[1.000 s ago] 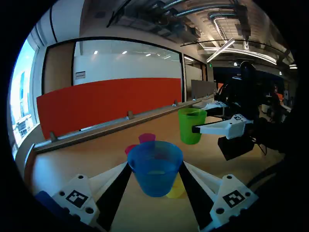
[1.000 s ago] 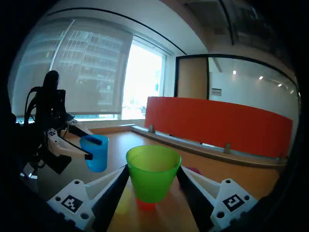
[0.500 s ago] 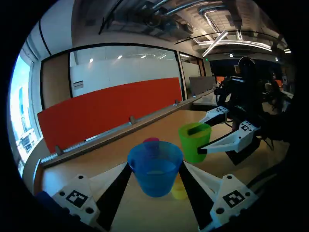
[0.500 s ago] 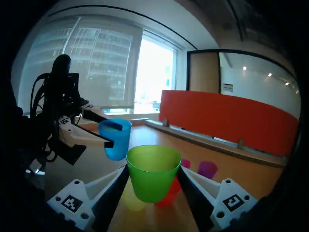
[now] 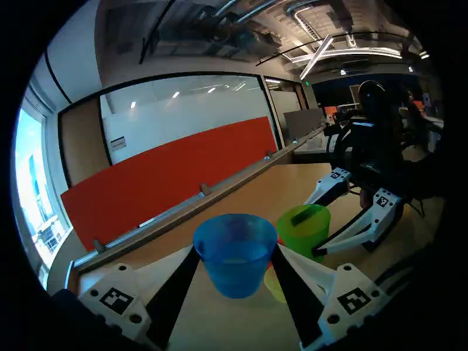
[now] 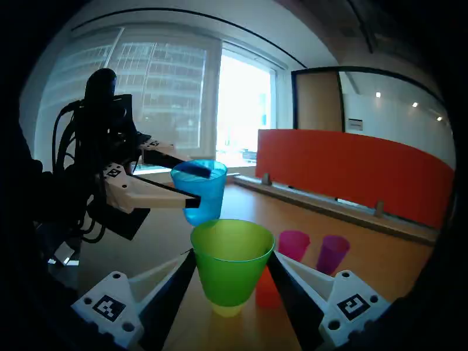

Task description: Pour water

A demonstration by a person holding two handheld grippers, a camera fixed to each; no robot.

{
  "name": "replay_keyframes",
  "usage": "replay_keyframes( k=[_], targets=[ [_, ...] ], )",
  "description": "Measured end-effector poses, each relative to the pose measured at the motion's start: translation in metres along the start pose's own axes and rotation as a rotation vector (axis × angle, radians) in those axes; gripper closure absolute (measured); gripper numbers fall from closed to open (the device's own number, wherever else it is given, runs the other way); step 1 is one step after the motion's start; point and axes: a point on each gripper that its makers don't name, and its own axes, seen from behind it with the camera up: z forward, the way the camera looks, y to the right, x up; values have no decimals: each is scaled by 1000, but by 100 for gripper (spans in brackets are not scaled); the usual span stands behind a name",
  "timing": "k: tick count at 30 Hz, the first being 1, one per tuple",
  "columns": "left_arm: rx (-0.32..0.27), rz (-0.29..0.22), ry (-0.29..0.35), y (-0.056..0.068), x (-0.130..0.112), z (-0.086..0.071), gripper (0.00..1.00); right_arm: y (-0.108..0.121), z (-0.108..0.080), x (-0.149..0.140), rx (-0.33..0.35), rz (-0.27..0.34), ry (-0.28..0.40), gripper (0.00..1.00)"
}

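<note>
Left gripper point(image 5: 235, 251) is closed on the blue cup point(image 5: 235, 275), water partway up; close on its right, the right gripper point(image 6: 233, 254) grips the green cup point(image 6: 233, 278), contents unreadable. The yellow cup point(image 6: 227, 309) and red cup point(image 6: 266, 291) are mostly hidden behind the green one. The pink cup point(image 6: 292, 244) and purple cup point(image 6: 332, 253) stand on the table point(image 6: 380, 266).

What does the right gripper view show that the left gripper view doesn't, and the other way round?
Right gripper view: a pink cup, a purple cup and a bright window. Left gripper view: ceiling pipes and a strip light. Both: the blue cup in the left claw, the green cup in the right claw, and the orange panel.
</note>
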Motion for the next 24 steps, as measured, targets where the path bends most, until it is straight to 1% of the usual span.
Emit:
replay_keyframes(
  k=[11, 20, 24],
  targets=[
    [8, 79, 3, 1, 9, 3, 16, -16, 3, -3, 39, 6, -6, 10],
    [13, 159, 0, 3, 14, 2, 15, -25, 4, -6, 61, 8, -6, 10],
    [8, 178, 0, 5, 16, 2, 15, -27, 4, -6, 67, 7, -7, 10]
  ],
)
